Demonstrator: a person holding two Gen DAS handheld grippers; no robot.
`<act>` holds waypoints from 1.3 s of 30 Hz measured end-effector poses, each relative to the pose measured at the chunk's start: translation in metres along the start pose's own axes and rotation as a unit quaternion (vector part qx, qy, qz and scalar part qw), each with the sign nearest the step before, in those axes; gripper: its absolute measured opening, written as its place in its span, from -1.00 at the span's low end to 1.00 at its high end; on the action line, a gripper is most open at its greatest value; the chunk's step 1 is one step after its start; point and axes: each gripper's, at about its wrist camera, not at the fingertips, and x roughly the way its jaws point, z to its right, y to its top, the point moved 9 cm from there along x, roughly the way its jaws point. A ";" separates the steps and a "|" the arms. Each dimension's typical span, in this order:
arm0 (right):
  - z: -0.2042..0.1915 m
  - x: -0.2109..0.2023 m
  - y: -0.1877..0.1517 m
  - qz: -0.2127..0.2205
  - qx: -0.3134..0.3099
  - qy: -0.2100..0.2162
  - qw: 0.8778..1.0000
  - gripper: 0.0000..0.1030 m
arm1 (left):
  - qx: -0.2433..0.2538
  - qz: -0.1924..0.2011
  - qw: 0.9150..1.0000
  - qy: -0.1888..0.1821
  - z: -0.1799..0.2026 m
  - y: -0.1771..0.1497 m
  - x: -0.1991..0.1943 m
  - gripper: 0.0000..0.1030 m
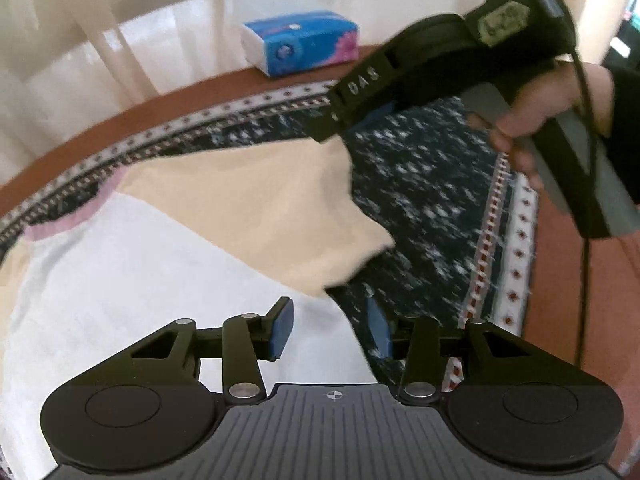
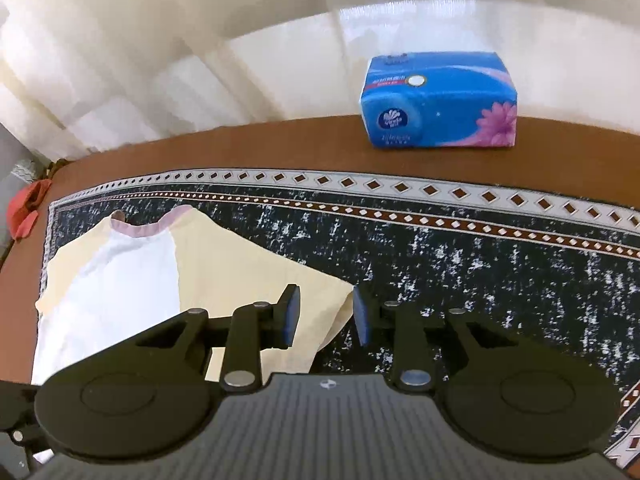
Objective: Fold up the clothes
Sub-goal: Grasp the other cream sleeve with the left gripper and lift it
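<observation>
A T-shirt [image 2: 120, 272] with a white body, cream sleeves and a pink collar [image 2: 144, 228] lies flat on a dark speckled mat [image 2: 440, 260]. My right gripper [image 2: 326, 316] hovers open over the end of the cream sleeve [image 2: 248, 272], and its pads press on nothing. In the left wrist view my left gripper [image 1: 330, 330] is open above the edge of the shirt's white body [image 1: 120, 280], with nothing held. The cream sleeve [image 1: 260, 200] stretches out ahead of it. A hand [image 1: 552, 108] at the upper right grips the right gripper's handle.
A blue tissue pack [image 2: 438, 100] stands on the brown table [image 2: 240, 148] beyond the mat's patterned border. A red cloth [image 2: 28, 208] hangs off the table's far left corner. Pale curtains fill the background. The mat [image 1: 432, 200] is bare to the shirt's right.
</observation>
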 end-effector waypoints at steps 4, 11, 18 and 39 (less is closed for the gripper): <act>-0.001 0.005 -0.002 -0.002 0.003 0.011 1.000 -0.38 | 0.001 -0.016 1.000 0.002 -0.001 -0.002 0.012 0.12; 0.001 0.014 -0.009 -0.016 0.002 0.006 1.000 -0.37 | 0.012 -0.015 1.000 0.008 0.000 -0.001 0.021 0.09; 0.009 0.010 -0.002 0.009 0.019 -0.022 1.000 -0.26 | 0.015 -0.006 1.000 0.014 0.000 0.001 0.021 0.09; -0.087 -0.016 0.053 0.002 -0.050 0.027 0.998 -0.95 | -0.195 0.046 0.977 -0.076 -0.071 0.003 -0.009 -0.98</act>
